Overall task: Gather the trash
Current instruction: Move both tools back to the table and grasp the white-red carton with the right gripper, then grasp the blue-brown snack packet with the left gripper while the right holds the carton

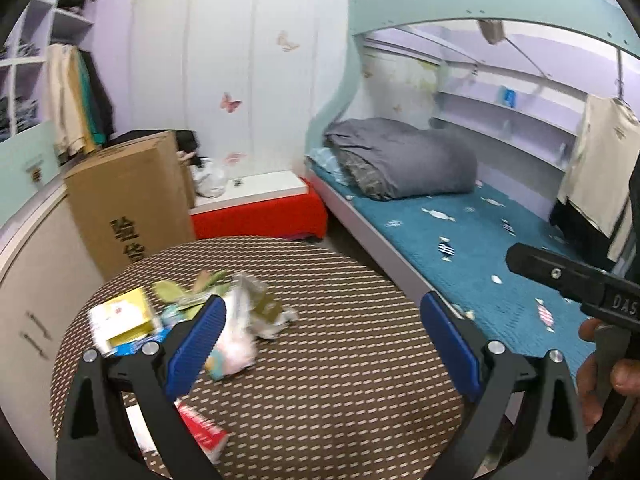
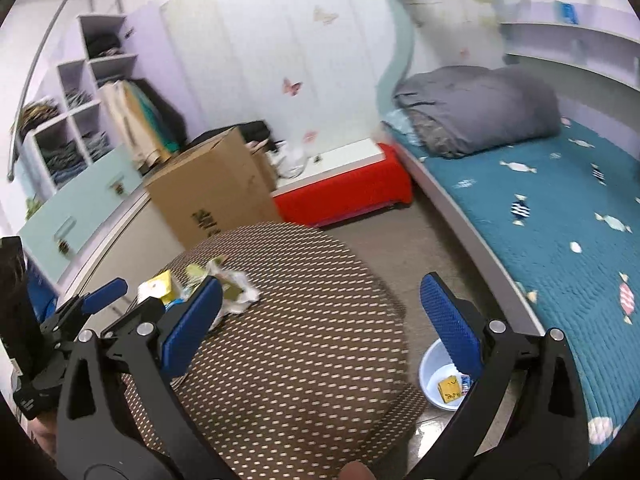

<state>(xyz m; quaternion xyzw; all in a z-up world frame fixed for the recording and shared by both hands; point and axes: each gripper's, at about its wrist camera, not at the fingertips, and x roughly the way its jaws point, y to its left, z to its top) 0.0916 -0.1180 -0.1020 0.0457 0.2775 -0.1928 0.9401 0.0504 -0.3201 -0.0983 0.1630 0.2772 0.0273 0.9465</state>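
A heap of trash (image 1: 224,316) lies on the left side of the round table (image 1: 340,380): a yellow box (image 1: 124,316), green and white crumpled wrappers, and a red-and-white packet (image 1: 202,430) nearer to me. My left gripper (image 1: 326,336) hovers open over the table, its left pad (image 1: 196,340) in front of the heap, nothing between the pads. In the right wrist view my right gripper (image 2: 322,320) is also open and empty above the table (image 2: 300,360), right of the heap (image 2: 224,290). A pale blue basin (image 2: 432,376) on the floor holds a yellow wrapper (image 2: 450,390).
A tall cardboard box (image 1: 128,200) stands behind the table, with a red bench (image 1: 260,216) to its right. The bed with a teal cover (image 1: 480,248) runs along the right. White drawers (image 1: 36,300) stand at the left. A hand (image 1: 600,372) holds the other tool's black housing (image 1: 560,276).
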